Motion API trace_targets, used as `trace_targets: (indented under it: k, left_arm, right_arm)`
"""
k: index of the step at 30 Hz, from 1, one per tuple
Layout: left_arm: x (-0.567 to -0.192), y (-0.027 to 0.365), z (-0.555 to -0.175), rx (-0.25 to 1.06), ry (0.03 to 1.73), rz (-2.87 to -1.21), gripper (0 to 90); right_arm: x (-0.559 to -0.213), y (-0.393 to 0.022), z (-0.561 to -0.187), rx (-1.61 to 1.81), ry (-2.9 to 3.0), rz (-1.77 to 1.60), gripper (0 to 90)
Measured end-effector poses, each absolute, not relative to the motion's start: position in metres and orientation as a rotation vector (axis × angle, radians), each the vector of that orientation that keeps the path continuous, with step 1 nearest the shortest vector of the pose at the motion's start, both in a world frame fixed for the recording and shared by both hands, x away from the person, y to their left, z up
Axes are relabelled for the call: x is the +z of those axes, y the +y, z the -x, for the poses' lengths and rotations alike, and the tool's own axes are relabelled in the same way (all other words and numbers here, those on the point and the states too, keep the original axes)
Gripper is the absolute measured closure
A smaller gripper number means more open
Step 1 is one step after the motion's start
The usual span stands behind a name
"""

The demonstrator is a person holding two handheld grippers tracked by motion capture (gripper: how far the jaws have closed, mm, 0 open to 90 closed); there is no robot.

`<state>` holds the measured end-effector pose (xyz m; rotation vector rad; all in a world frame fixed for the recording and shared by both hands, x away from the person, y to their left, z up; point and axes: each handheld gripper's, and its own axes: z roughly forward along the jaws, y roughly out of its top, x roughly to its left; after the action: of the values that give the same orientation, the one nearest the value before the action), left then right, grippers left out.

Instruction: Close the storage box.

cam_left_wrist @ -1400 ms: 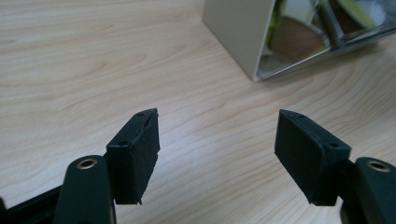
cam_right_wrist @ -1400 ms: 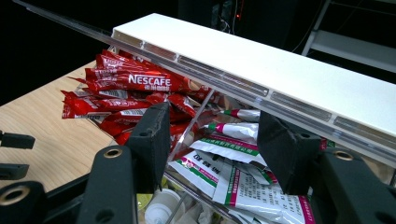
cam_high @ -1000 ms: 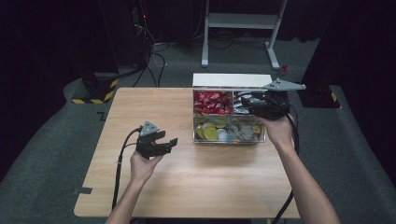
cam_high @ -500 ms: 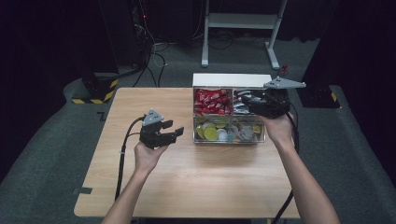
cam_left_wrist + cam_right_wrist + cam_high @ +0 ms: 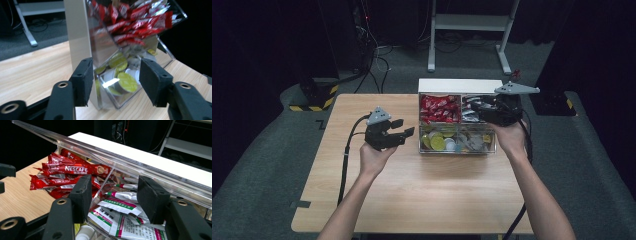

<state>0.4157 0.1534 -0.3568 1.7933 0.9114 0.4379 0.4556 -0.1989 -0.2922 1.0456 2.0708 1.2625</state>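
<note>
Clear organizer box [image 5: 457, 145] sits toward the table's [image 5: 412, 190] far right, w/ red Nescafe sticks [image 5: 72, 168], white sachets [image 5: 117, 206] and yellow-green pods [image 5: 126, 82] in separate compartments. Left gripper [image 5: 401, 135] hovers just left of it, jaws been closing, nothing btwn them. Right gripper [image 5: 112, 197] is over the sachets; can't tell if it's gripping anything.

**Our left tool faces the clear box**

We look along our left tool [image 5: 115, 85], its two black jaws standing apart with nothing pressed between them; they have just been closing. Beyond them a clear box [image 5: 80, 37] stands on the wooden tabletop [image 5: 32, 72]. Red sachets [image 5: 135, 22] fill its upper compartment, and green-lidded capsules [image 5: 126, 81] lie in the lower one.
</note>
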Motion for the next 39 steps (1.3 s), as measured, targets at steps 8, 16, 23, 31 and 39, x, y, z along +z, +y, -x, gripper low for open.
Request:
trace_targets:
  k: [8, 16, 23, 31, 39]
  left_arm:
    - [-0.342, 0.141, -0.422, 0.444, 0.874, -1.790, 50.2]
    - [-0.335, 0.132, -0.430, 0.436, 0.862, -1.786, 51.7]
    - [-0.330, 0.121, -0.440, 0.429, 0.862, -1.791, 55.0]
    - [-0.327, 0.107, -0.448, 0.436, 0.856, -1.820, 57.2]
    - [-0.326, 0.095, -0.459, 0.457, 0.870, -1.845, 60.5]
  right_arm:
    - [-0.292, -0.200, -0.456, 1.268, 2.074, -1.045, 46.5]
    - [-0.292, -0.201, -0.456, 1.274, 2.074, -1.050, 47.0]
    - [-0.292, -0.204, -0.457, 1.272, 2.073, -1.058, 47.1]
    - [-0.292, -0.204, -0.458, 1.273, 2.076, -1.060, 47.3]
    - [-0.291, -0.206, -0.457, 1.272, 2.075, -1.064, 47.3]
